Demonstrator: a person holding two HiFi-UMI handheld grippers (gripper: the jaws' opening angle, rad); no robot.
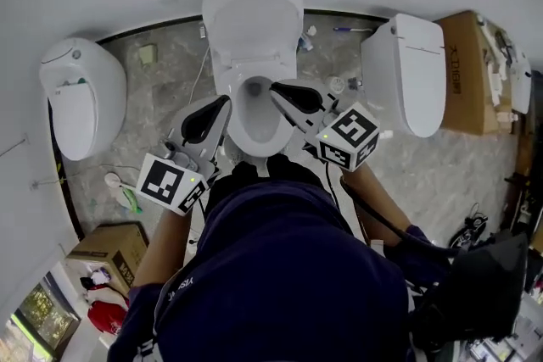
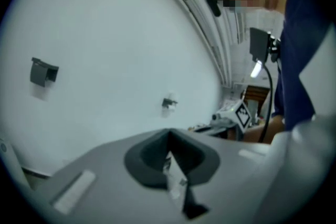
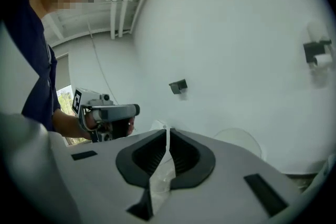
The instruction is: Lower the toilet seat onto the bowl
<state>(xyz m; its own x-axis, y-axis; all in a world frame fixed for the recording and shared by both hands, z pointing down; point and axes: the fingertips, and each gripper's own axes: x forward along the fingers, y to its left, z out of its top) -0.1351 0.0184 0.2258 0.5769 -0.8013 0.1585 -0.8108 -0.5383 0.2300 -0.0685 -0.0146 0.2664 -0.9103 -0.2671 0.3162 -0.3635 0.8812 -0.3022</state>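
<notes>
The white toilet [image 1: 254, 127] stands at the middle of the head view, its lid [image 1: 253, 21] raised against the wall. A white ring, seemingly the seat [image 1: 231, 110], lies flat around the bowl opening. Both grippers hover above the bowl, close to the person's body, touching nothing. My left gripper [image 1: 225, 102] [image 2: 168, 136] is shut and empty, aimed at the white wall. My right gripper [image 1: 275, 87] [image 3: 167, 131] has its jaws almost together, only a thin slit between them, and holds nothing. Each gripper view shows the other gripper off to the side.
A second toilet [image 1: 81, 97] stands at the left and a third [image 1: 407, 72] at the right. Cardboard boxes sit at the right [image 1: 471, 72] and lower left [image 1: 110, 250]. A black bag [image 1: 484, 284] lies at the lower right. Small fixtures [image 3: 178, 86] hang on the wall.
</notes>
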